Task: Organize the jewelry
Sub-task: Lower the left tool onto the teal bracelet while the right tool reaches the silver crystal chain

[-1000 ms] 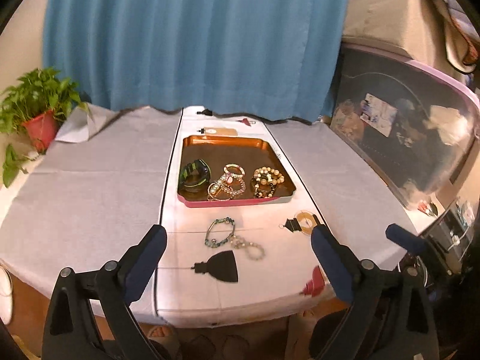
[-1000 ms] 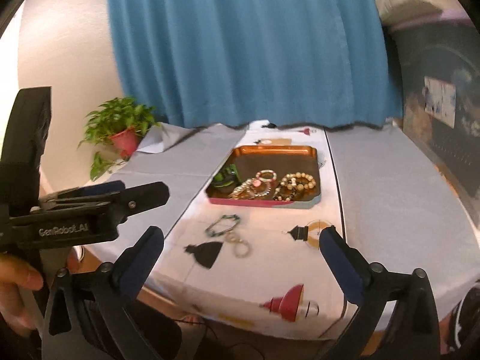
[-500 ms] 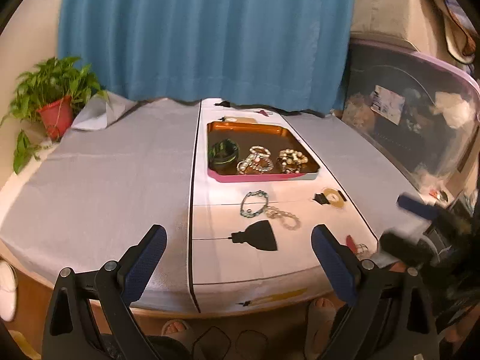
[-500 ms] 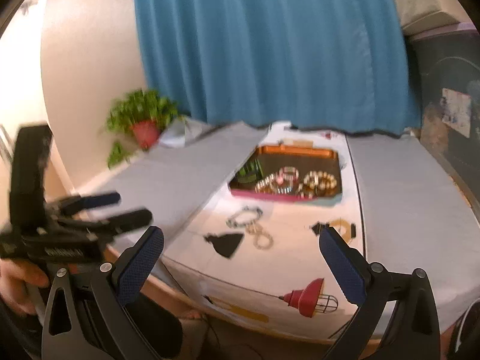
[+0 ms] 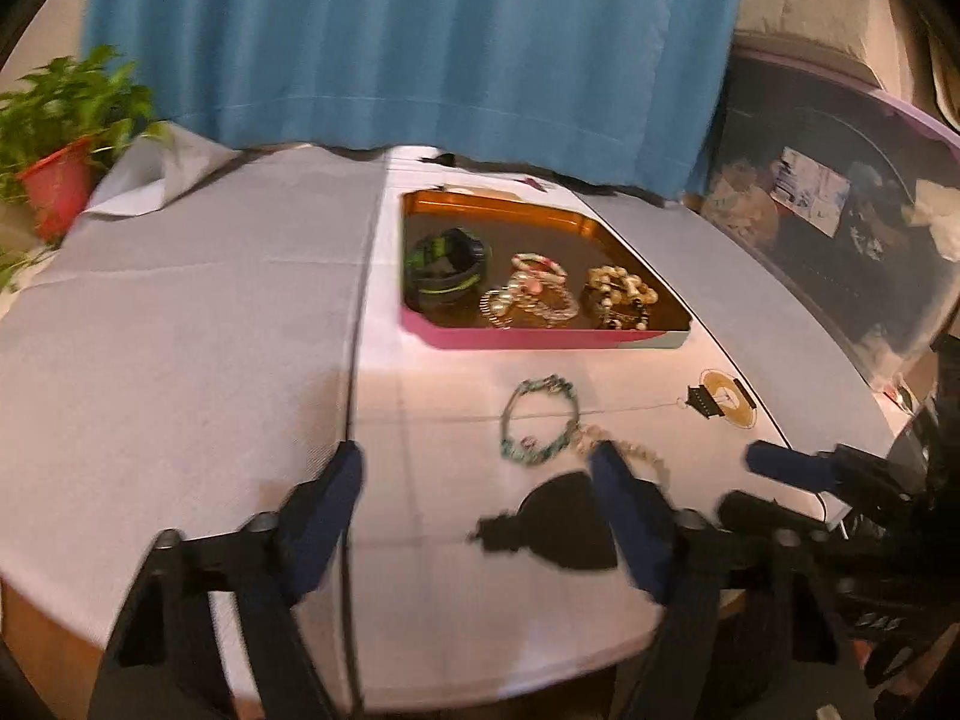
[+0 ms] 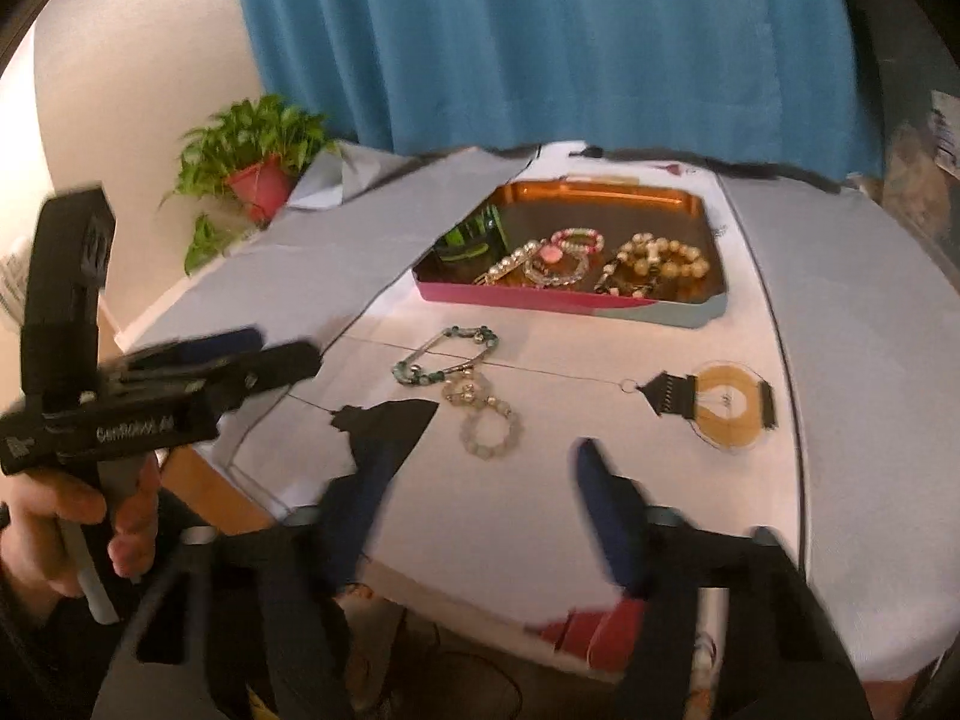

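A pink-rimmed copper tray [image 5: 540, 337] [image 6: 540, 300] holds a black-green bangle [image 5: 444, 267], a pink bead bracelet [image 5: 537, 264] and a cream bead bracelet [image 5: 621, 294]. On the white cloth before it lie a green bead bracelet [image 5: 540, 420] [image 6: 444, 354] and a pale bead bracelet [image 5: 636, 456] [image 6: 489, 420], touching each other. My left gripper [image 5: 480, 480] is open and empty above the near table edge, left of the loose bracelets. My right gripper [image 6: 480, 474] is open and empty just in front of the pale bracelet.
A potted plant [image 5: 60, 138] [image 6: 258, 162] stands at the far left. A blue curtain [image 5: 420, 42] hangs behind. A clear storage bin [image 5: 840, 222] is at the right. Black and yellow lamp prints [image 6: 714, 399] mark the cloth.
Both grippers have moved forward and closer to the table, and their jaws have narrowed somewhat. The jewelry has not moved.
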A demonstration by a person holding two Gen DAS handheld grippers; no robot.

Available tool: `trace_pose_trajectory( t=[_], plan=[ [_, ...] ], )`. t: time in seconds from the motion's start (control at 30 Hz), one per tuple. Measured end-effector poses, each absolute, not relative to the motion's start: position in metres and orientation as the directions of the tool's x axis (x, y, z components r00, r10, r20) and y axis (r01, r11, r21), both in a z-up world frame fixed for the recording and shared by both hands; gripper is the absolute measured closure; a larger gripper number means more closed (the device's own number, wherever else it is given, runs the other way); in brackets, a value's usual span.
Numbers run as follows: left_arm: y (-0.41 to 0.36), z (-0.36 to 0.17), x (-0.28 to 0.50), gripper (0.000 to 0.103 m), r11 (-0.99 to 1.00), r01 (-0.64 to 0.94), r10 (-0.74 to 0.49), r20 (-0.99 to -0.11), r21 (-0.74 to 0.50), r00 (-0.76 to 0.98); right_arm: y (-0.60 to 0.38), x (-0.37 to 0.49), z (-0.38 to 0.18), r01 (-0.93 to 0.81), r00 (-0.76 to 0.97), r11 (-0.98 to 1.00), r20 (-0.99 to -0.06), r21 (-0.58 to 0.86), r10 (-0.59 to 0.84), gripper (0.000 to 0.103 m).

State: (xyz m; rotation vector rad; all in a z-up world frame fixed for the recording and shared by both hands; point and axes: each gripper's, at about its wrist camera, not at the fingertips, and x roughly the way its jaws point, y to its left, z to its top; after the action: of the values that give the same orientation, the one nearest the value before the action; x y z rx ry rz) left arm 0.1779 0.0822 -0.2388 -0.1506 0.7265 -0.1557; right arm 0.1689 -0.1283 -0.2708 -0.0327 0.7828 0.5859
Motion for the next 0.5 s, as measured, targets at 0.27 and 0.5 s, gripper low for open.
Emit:
trace_pose_trajectory(
  t=[0.27,0.5],
  plan=[
    [0.064,-0.256,0.230,0.064,0.972,0.188,-0.229,-0.718,-0.138,0.658,-0.095,0.202,-0.287,-0.612,0.517,0.785,-0.704,0.094,0.488,0.050],
    [0.052,-0.267,0.237,0.083,0.979,0.200,-0.153,-0.758,-0.030,0.634,-0.087,0.226,-0.298,-0.615,0.489,0.784,-0.737,0.088,0.466,0.074]
  ],
)
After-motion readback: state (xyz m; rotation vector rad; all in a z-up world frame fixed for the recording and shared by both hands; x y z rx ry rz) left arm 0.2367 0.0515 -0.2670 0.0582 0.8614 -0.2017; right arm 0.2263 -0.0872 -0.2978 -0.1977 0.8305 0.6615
